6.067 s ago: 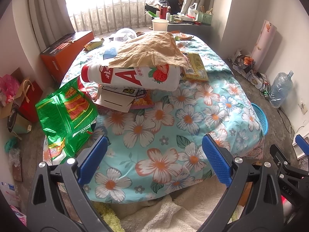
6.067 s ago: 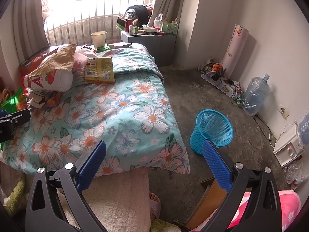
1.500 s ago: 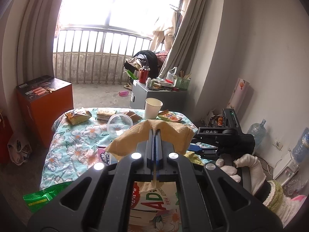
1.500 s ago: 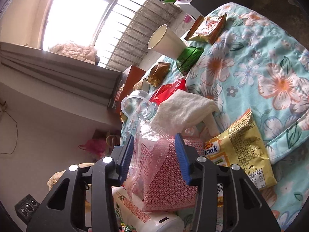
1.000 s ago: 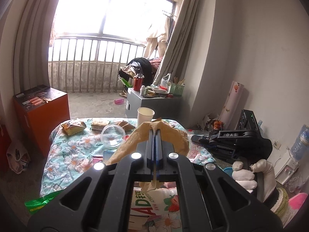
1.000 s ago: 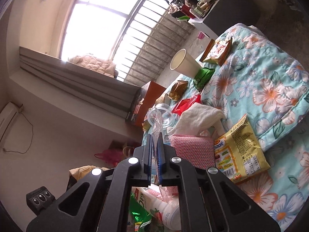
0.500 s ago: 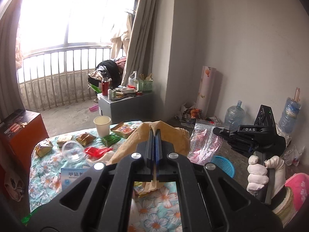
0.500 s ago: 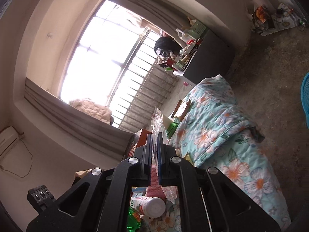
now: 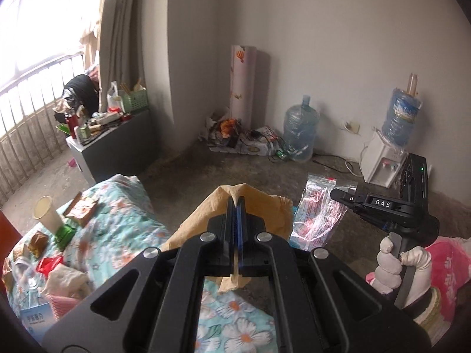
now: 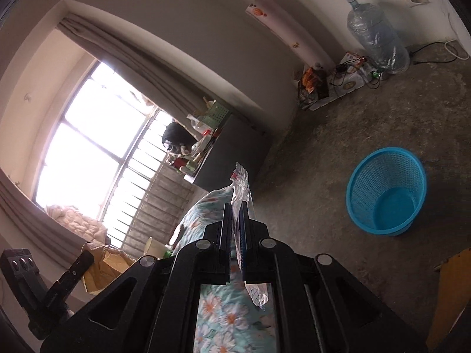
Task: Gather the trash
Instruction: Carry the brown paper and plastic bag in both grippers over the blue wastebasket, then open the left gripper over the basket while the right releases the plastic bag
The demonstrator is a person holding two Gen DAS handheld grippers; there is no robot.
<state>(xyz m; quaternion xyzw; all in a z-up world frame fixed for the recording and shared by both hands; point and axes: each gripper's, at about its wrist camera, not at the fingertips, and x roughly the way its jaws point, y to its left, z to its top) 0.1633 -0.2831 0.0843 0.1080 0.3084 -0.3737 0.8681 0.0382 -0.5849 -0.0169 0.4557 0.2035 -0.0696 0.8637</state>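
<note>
My left gripper (image 9: 236, 203) is shut on a crumpled brown paper bag (image 9: 265, 214), held up over the bed's right edge. My right gripper (image 10: 234, 210) is shut on a clear plastic bag (image 10: 241, 188) with red print; the bag also shows in the left wrist view (image 9: 316, 211), hanging from the right gripper (image 9: 341, 195) to the right of the paper bag. A blue mesh trash basket (image 10: 385, 189) stands empty on the concrete floor, right of the right gripper. The paper bag shows at lower left of the right wrist view (image 10: 103, 267).
The floral bed (image 9: 117, 223) still carries a paper cup (image 9: 47, 213), snack wrappers (image 9: 81, 207) and a cloth (image 9: 66, 279). A grey cabinet (image 9: 117, 147), water jugs (image 9: 300, 129), a dispenser (image 9: 382, 158) and cables line the walls.
Both grippers have swung right, away from the bed toward the open floor, each still holding its bag. The blue basket has come fully into the right wrist view.
</note>
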